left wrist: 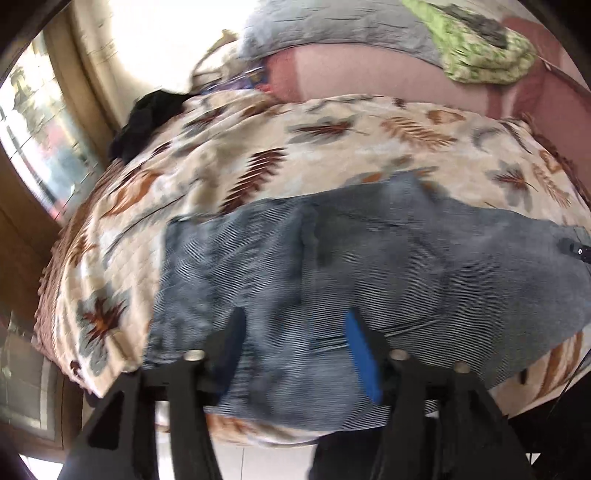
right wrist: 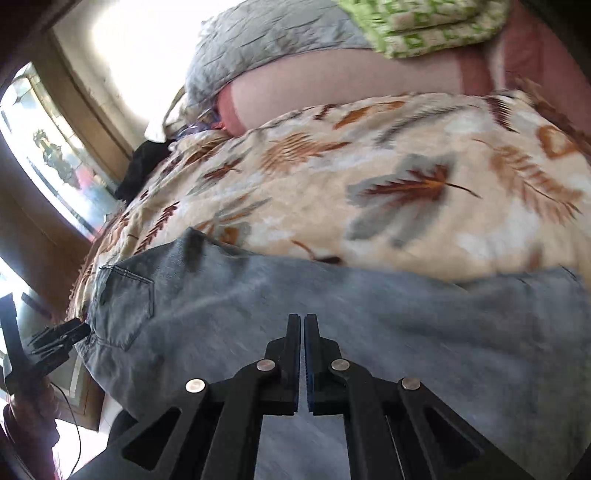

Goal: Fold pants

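Denim pants (left wrist: pixel 369 258) lay folded across a leaf-print bed (left wrist: pixel 258 147); left hand-held gripper (left wrist: pixel 295 332) hovered released, right hand-held gripper (right wrist: pixel 303 332) clenched on nothing.

Pants (left wrist: pixel 369 258): faded blue-grey denim. Bedspread (left wrist: pixel 258 147): cream, printed with brown, rust and grey leaves. Pillow (left wrist: pixel 332 26): grey. Cloth (left wrist: pixel 476 55): green-and-white pattern. Sheet (left wrist: pixel 369 74): pink. Garment (left wrist: pixel 147 118): black. Left tool (left wrist: pixel 295 332): black, blue pad.
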